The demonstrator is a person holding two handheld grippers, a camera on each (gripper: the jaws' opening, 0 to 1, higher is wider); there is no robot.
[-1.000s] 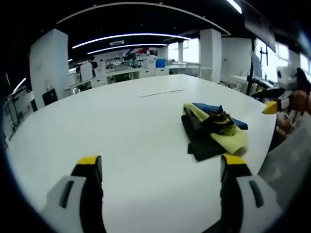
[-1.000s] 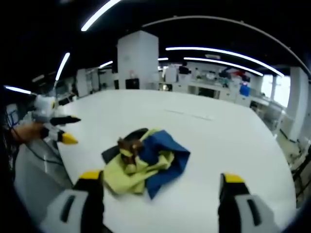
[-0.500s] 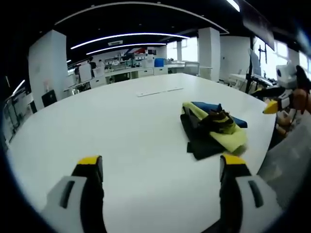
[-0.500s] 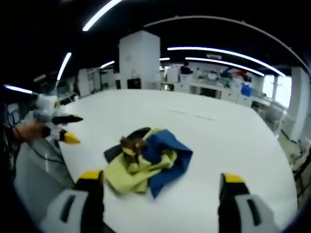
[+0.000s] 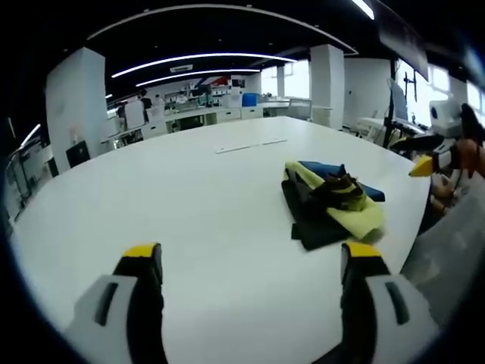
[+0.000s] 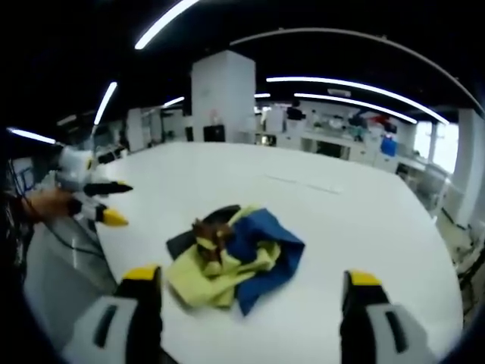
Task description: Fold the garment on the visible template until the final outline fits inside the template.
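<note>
A crumpled garment of yellow, blue and black cloth with a brown patch (image 5: 332, 201) lies in a heap on the white table (image 5: 189, 197), ahead and to the right of my left gripper (image 5: 250, 265), which is open and holds nothing. In the right gripper view the same heap of cloth (image 6: 233, 254) sits just ahead of my right gripper (image 6: 250, 282), also open and empty. The right gripper (image 5: 428, 155) comes into the left gripper view at the far right, past the table edge. The left gripper (image 6: 102, 203) shows at the left of the right gripper view.
A thin pale strip (image 5: 250, 143) lies on the table beyond the cloth. The table edge (image 5: 413, 227) runs close to the heap on its right. White pillars (image 6: 221, 95), benches and desks stand in the room behind.
The right gripper view has tipped slightly, so the heap sits a little lower and to the right in it. The cloth itself has not moved, and both grippers stay open.
</note>
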